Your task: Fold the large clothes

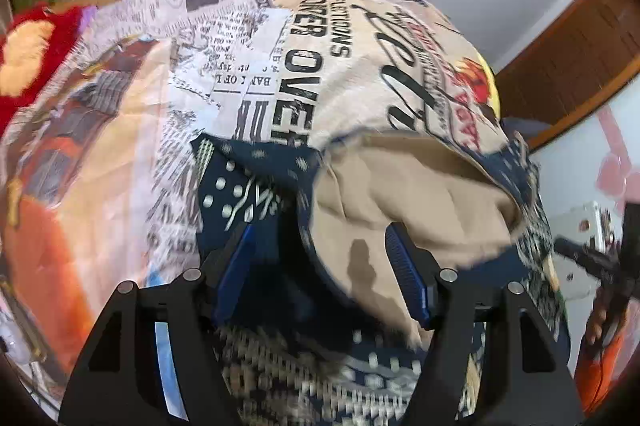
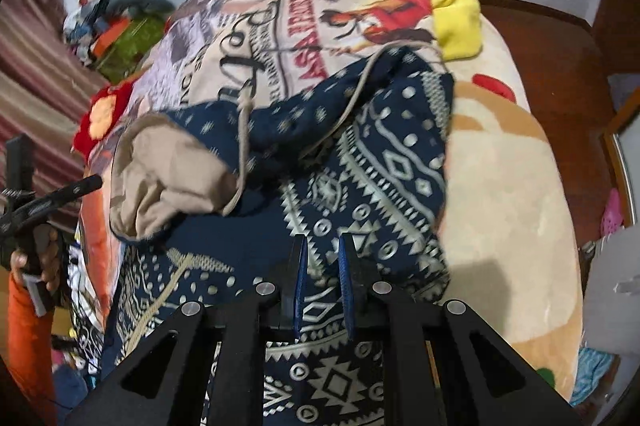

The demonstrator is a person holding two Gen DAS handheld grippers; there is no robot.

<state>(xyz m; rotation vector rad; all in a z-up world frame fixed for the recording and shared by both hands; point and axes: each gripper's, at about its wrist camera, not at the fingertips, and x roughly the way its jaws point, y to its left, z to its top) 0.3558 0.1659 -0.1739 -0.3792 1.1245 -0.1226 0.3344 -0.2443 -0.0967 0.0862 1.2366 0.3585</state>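
A navy hoodie with a white geometric pattern (image 2: pixel 384 162) lies bunched on the bed. Its tan-lined hood (image 2: pixel 160 174) gapes at the left, drawstring trailing. In the left wrist view the hood lining (image 1: pixel 404 202) sits right before my left gripper (image 1: pixel 320 238), whose blue pads are wide apart over the navy cloth (image 1: pixel 240 186), holding nothing. My right gripper (image 2: pixel 323 246) hovers just above the hoodie's body, fingers a narrow gap apart, with no cloth between them. The left gripper also shows at the left edge of the right wrist view (image 2: pixel 36 202).
A newspaper-print bedspread (image 1: pixel 224 42) covers the bed, with a cream and orange blanket (image 2: pixel 508 178) to the right. A yellow cloth (image 2: pixel 456 14) and a red plush (image 1: pixel 36 58) lie at the edges. A wooden bed frame (image 1: pixel 568 66) and a toy pile (image 2: pixel 120 30) stand beyond.
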